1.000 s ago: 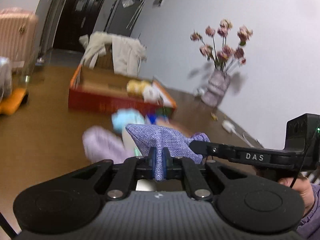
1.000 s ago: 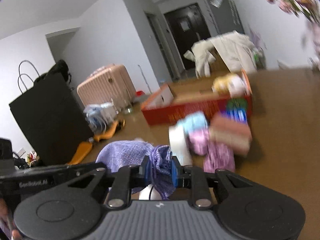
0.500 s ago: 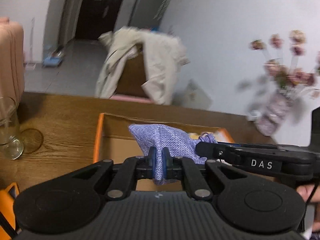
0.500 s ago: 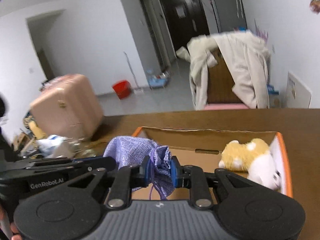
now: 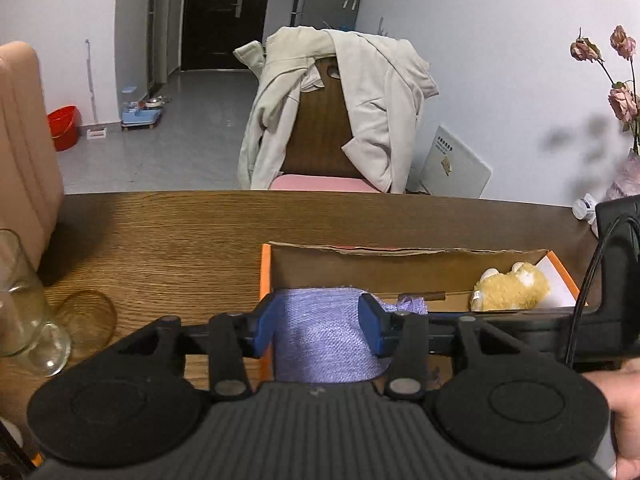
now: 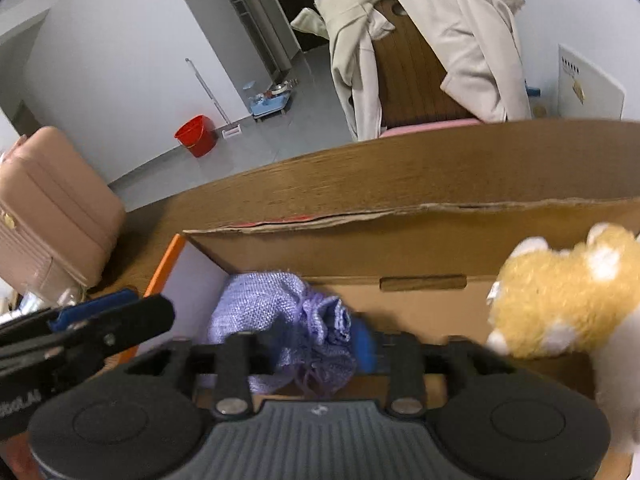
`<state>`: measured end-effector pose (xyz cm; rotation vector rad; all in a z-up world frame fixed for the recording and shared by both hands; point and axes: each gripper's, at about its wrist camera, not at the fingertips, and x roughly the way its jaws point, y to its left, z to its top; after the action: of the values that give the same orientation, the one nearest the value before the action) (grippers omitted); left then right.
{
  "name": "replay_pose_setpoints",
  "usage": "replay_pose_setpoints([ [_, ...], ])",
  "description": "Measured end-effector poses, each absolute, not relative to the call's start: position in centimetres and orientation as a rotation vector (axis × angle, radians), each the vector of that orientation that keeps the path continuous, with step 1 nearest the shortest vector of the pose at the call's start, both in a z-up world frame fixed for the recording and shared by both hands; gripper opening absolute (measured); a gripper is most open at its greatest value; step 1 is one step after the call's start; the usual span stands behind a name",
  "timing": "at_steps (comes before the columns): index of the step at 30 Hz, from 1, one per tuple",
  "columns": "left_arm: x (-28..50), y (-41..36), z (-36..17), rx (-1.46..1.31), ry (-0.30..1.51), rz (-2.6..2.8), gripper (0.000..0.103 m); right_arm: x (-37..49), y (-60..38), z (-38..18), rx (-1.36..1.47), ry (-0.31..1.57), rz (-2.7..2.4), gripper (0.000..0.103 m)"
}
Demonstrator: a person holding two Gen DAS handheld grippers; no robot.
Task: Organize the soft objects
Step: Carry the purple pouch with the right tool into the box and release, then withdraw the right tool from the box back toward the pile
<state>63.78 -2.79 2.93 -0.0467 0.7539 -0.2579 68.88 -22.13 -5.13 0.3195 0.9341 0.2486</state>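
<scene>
A purple woven pouch (image 5: 320, 340) lies crumpled in the left end of an orange-rimmed cardboard box (image 5: 264, 276). My left gripper (image 5: 318, 330) hovers over it, jaws opening; the pouch shows between the blue pads and they do not press it. In the right wrist view the pouch (image 6: 272, 304) sits in the box (image 6: 168, 264) corner. My right gripper (image 6: 316, 346) is above it with jaws opening, one blue pad (image 6: 362, 344) clear of the cloth. A yellow plush toy (image 6: 560, 300) rests in the box's right end.
The box stands on a wooden table (image 5: 168, 232). A glass jar (image 5: 24, 320) stands at the table's left. Behind the table is a chair draped with a beige coat (image 5: 332, 112). A pink suitcase (image 6: 48, 216) stands left, dried flowers (image 5: 620, 80) right.
Both grippers carried the pouch over the box and came lower. Both sets of jaws have spread apart, and the pouch has dropped from their pinch into the box's left end.
</scene>
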Motion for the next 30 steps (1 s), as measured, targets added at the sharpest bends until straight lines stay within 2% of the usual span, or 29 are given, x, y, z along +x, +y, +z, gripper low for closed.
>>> replay_pose_setpoints([
  [3,63.0,-2.7,4.7,-0.033,0.744,-0.262,0.046,67.2,-22.2,-2.4,0.249,0.893,0.242,0.051],
  [10,56.6,-2.1,10.2,0.007,0.656,-0.240,0.060,60.6,-25.0,6.0,0.172,0.790,0.231,0.054],
  [11,55.4,-2.1,10.9,0.013,0.643,-0.236,0.063,59.4,-25.5,7.0,0.155,0.778,0.227,0.056],
  [13,52.8,-1.9,12.2,0.021,0.609,-0.224,0.075,56.2,-26.5,9.3,0.121,0.740,0.220,0.061],
  [14,51.5,-1.8,12.6,0.031,0.590,-0.222,0.077,55.1,-27.0,10.2,0.105,0.725,0.219,0.066],
  [17,47.2,-1.9,13.4,0.093,0.547,-0.212,0.079,50.2,-28.3,12.7,0.040,0.672,0.213,0.071],
  [26,34.0,-1.0,14.8,0.079,0.424,-0.213,0.088,35.4,-29.8,15.2,-0.052,0.517,0.236,0.079],
  [28,30.7,-0.9,14.1,0.076,0.373,-0.222,0.095,31.5,-29.5,14.7,-0.089,0.462,0.250,0.081],
  [30,27.2,-1.0,12.9,0.100,0.311,-0.233,0.098,27.8,-29.0,13.6,-0.113,0.415,0.269,0.086],
])
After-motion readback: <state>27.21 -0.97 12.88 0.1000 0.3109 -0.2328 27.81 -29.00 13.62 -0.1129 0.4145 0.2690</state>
